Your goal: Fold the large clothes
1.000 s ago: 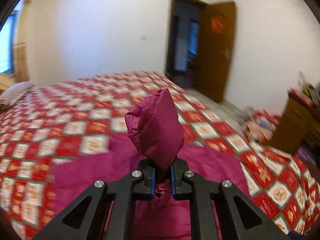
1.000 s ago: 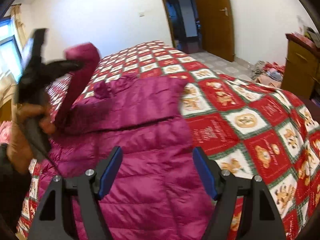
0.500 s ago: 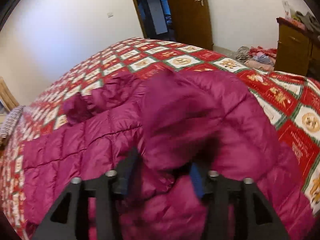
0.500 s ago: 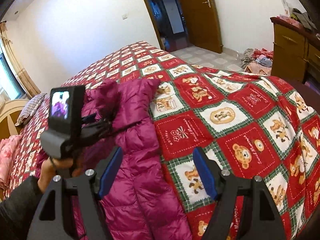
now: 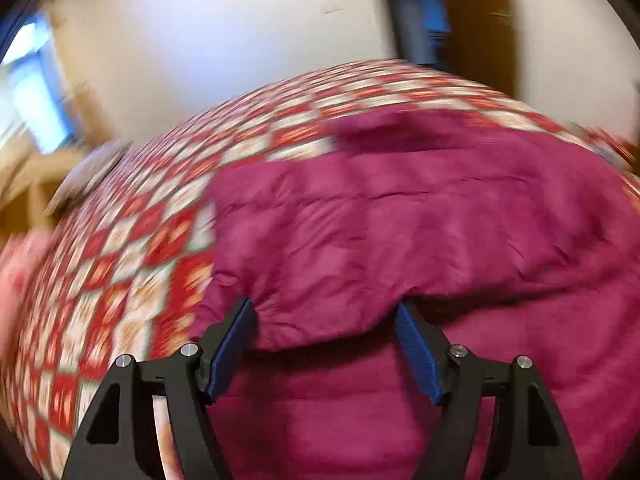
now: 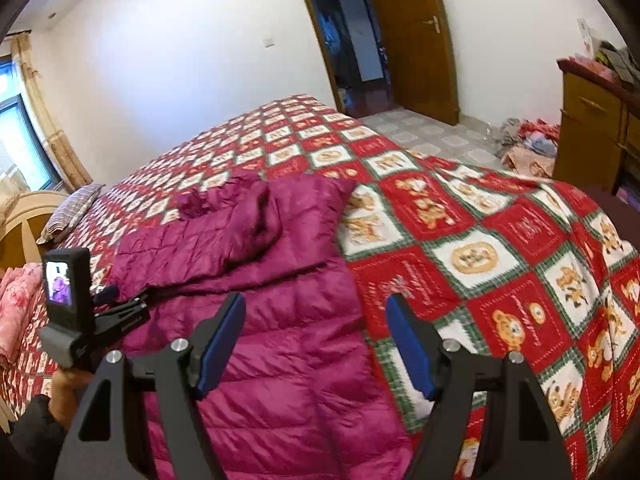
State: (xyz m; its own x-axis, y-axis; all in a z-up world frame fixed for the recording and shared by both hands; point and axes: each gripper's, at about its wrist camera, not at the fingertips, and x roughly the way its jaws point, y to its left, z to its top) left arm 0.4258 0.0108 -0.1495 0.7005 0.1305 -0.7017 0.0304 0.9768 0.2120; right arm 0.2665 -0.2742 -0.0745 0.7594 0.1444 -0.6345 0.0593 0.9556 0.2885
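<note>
On the quilt (image 6: 472, 256), a magenta jacket (image 6: 280, 320), sleeve folded across. Left gripper (image 5: 324, 312) just opened, cuff loose between jaws; right gripper (image 6: 316, 320) wide, empty, above jacket.

This is a bedroom in a home — a big bed with a red-and-white checked teddy-bear quilt (image 6: 472, 248), a striped pillow (image 6: 70, 212), a brown wooden door (image 6: 416, 40), maybe a wooden dresser (image 6: 592, 120) — partly cut off.

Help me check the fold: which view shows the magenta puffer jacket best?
The right wrist view: the jacket lies sharp on the quilt, outline readable. The left wrist view shows it blurred, too close.
</note>
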